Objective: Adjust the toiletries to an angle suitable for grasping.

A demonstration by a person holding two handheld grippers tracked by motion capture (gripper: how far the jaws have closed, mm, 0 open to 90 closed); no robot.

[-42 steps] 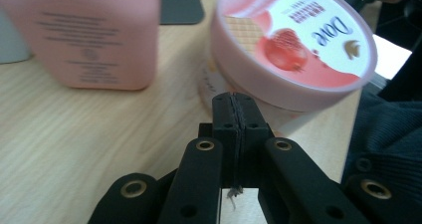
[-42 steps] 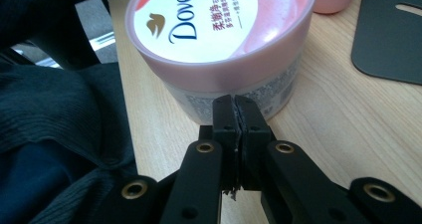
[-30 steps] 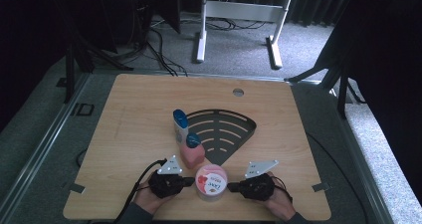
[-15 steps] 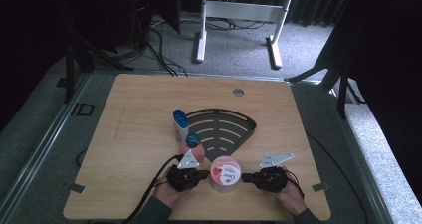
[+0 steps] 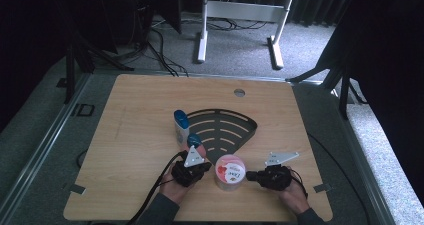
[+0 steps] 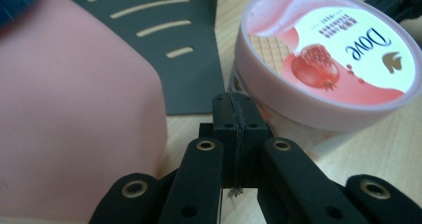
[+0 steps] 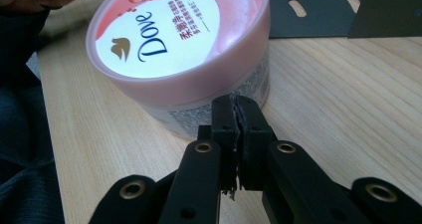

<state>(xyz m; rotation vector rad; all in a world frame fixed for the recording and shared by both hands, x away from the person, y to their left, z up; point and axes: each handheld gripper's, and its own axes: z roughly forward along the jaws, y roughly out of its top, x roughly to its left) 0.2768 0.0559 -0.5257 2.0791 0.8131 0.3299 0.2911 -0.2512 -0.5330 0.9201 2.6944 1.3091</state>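
A round pink tub (image 5: 230,172) stood on the wooden table (image 5: 130,135) in the lower middle of the high view, just below the black slotted corner rack (image 5: 225,127). Its lid read "Dove" in dark blue script beside the brand's gold bird mark, with a picture of a red pomegranate and small lines of Chinese writing too fine to read; the fine print on the tub's side wall was likewise illegible. In the left gripper view the tub (image 6: 328,64) filled the upper right, and a pink bottle (image 6: 74,109) with a blue cap filled the left. In the high view a white bottle (image 5: 181,126) with a blue cap stood at the rack's left edge.

The left gripper (image 5: 204,168) lay at the tub's left side and the right gripper (image 5: 248,175) at its right side, each with its jaws pressed together and holding nothing. In the left gripper view and the right gripper view (image 7: 235,115) the joined tips pointed at the tub's wall, close to it; contact could not be told.

Compared with the frame one second earlier, the tub and both grippers had shifted a little to the right along the table's lower edge; since the half-second frame they had barely moved.
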